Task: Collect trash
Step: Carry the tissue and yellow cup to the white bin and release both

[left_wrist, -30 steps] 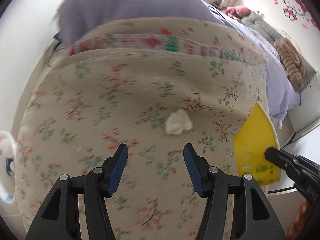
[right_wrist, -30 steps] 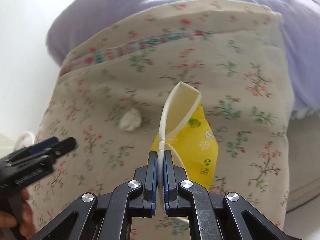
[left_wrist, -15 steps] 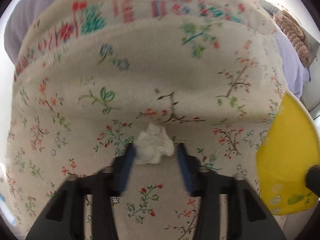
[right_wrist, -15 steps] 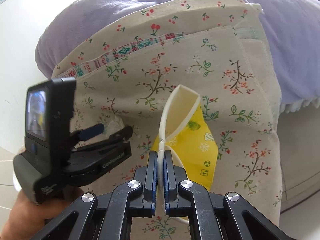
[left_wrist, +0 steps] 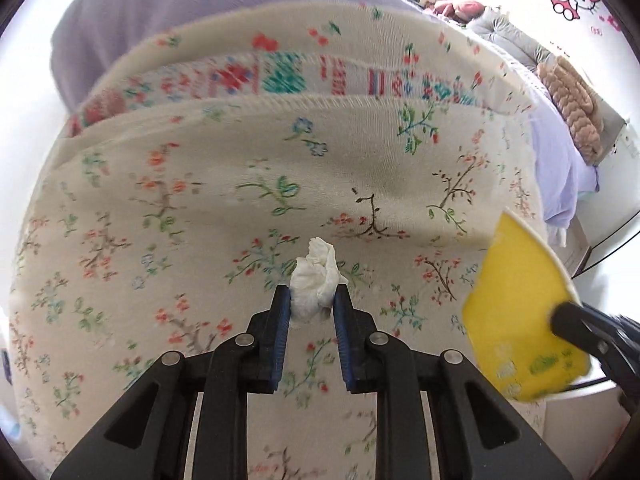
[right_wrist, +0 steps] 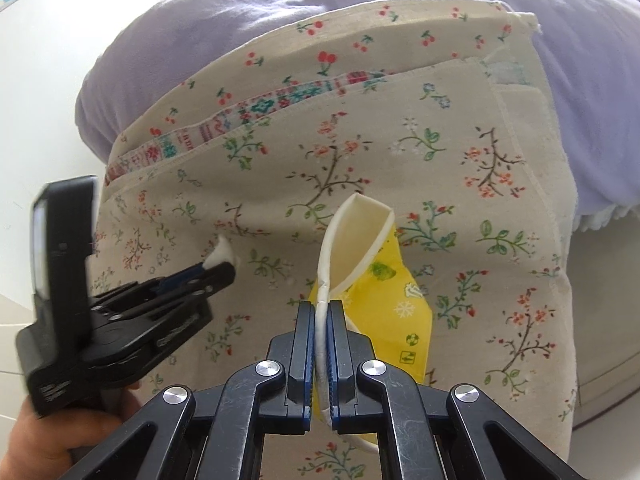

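A crumpled white tissue wad [left_wrist: 316, 280] lies on the floral cloth [left_wrist: 192, 208]. My left gripper [left_wrist: 310, 295] has its blue pads pressed on both sides of the wad, and its jaws are still closing. From the right wrist view the same left gripper [right_wrist: 218, 269] shows at the left with the tissue [right_wrist: 223, 254] sticking out of its tip. My right gripper [right_wrist: 322, 309] is shut on the white rim of a flattened yellow paper cup [right_wrist: 386, 296]. This cup [left_wrist: 520, 320] hangs to the right of the tissue, above the cloth.
The floral cloth [right_wrist: 460, 168] covers a lavender duvet [right_wrist: 300, 12] on a bed. A brown knitted cushion [left_wrist: 572, 100] lies far back on the right. A person's hand [right_wrist: 44, 440] holds the left gripper at the lower left. White wall runs along the left.
My left gripper came forward onto the tissue and its jaws narrowed around it until the pads touched. The right gripper kept still, holding the cup.
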The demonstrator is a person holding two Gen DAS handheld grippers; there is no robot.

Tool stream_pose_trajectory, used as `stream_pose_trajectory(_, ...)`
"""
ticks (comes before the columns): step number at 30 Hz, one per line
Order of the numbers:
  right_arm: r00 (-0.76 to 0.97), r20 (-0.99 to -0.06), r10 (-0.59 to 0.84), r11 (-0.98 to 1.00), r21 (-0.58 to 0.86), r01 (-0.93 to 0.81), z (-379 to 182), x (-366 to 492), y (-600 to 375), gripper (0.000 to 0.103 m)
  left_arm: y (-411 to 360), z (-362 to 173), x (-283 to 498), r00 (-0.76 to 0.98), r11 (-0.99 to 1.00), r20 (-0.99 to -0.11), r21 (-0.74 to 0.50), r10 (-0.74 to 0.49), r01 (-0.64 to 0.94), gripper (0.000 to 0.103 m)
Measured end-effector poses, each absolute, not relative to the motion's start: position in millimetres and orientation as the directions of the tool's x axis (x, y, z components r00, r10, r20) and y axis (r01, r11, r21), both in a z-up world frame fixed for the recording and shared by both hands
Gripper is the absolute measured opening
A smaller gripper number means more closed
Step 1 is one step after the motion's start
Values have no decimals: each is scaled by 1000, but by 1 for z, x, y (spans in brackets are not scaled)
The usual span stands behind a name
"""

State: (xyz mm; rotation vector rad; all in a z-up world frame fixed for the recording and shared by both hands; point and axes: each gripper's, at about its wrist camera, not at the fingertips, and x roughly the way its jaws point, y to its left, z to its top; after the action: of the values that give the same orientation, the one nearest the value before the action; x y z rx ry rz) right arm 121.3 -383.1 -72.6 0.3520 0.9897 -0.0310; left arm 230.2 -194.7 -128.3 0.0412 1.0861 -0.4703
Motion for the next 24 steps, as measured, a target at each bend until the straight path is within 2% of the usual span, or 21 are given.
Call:
stream_pose_trajectory(10, 574, -803, 162, 944, 295, 147, -64, 127, -356, 4, -119, -82, 206, 438, 926, -846, -153, -304, 346, 23)
stream_pose_trajectory(24, 570, -785, 243, 949, 313, 27, -56, 146, -281, 4, 4, -63, 182, 500, 970, -841, -111, -207, 215, 23)
